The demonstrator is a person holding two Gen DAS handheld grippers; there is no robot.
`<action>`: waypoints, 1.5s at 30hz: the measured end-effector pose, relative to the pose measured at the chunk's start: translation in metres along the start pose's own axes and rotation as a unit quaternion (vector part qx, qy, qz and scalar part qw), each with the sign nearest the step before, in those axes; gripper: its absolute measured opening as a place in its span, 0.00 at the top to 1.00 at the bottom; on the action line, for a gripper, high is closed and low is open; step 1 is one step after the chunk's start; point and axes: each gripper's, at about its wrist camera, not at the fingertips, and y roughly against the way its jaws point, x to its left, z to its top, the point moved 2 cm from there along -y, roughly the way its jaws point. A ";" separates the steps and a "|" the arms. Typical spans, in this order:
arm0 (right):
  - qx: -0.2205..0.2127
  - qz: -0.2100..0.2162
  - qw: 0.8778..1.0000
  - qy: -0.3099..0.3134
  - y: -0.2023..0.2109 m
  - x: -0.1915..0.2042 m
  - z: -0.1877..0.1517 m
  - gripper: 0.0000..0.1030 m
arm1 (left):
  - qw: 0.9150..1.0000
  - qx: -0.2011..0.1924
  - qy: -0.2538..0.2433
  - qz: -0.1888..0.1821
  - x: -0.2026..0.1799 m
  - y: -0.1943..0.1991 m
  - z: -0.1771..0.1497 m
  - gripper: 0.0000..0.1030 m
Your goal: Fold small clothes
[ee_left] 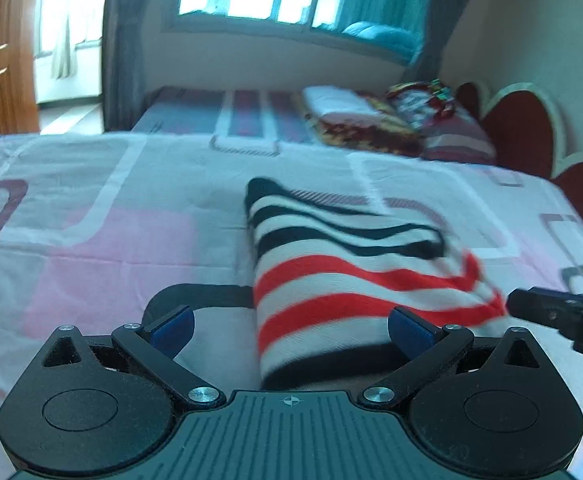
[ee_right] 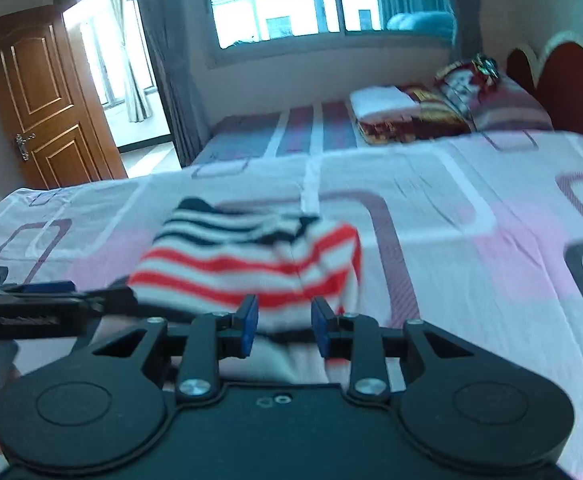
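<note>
Both tools sit low over the bed (ee_left: 103, 208), one in each wrist view. From the left wrist camera, the left tool (ee_left: 291, 326) has its blue pads (ee_left: 173, 326) spread wide; the striped garment (ee_left: 331, 280) lies between the jaws (nearer the right-hand pad), but neither pad presses on it. At the far right edge of that view the dark tip of the right tool (ee_left: 563, 316) comes in, close to the garment's red-striped corner; whether it touches there is lost in blur.

From the right wrist camera, the right tool (ee_right: 284, 322) has its jaws only narrowly apart. Striped cloth fills the gap between the pads, yet a sliver of space shows at each pad face, so no firm pinch is visible. The left tool's arm enters that view at the left edge.

That garment, a small knit with black-and-white bands at the far end and red-and-white bands at the near end, lies bunched and partly folded on the pink, white and grey patterned bedsheet (ee_right: 471, 240). Beyond it are folded blankets (ee_right: 407, 114) by a red headboard (ee_right: 571, 80), a curtained window (ee_right: 291, 0), and an open wooden door (ee_right: 43, 96).
</note>
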 end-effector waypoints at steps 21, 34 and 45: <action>0.022 0.002 1.000 0.014 -0.093 -0.011 0.042 0.72 | 0.997 0.050 0.045 0.031 0.015 -0.093 0.030 0.00; 0.022 -0.023 0.998 0.063 -0.125 -0.010 0.043 0.65 | 0.996 0.053 0.042 0.054 0.015 -0.116 0.044 0.00; 0.042 -0.009 0.999 0.007 -0.127 -0.024 0.036 0.60 | 0.997 0.035 0.018 0.061 0.010 -0.097 0.036 0.00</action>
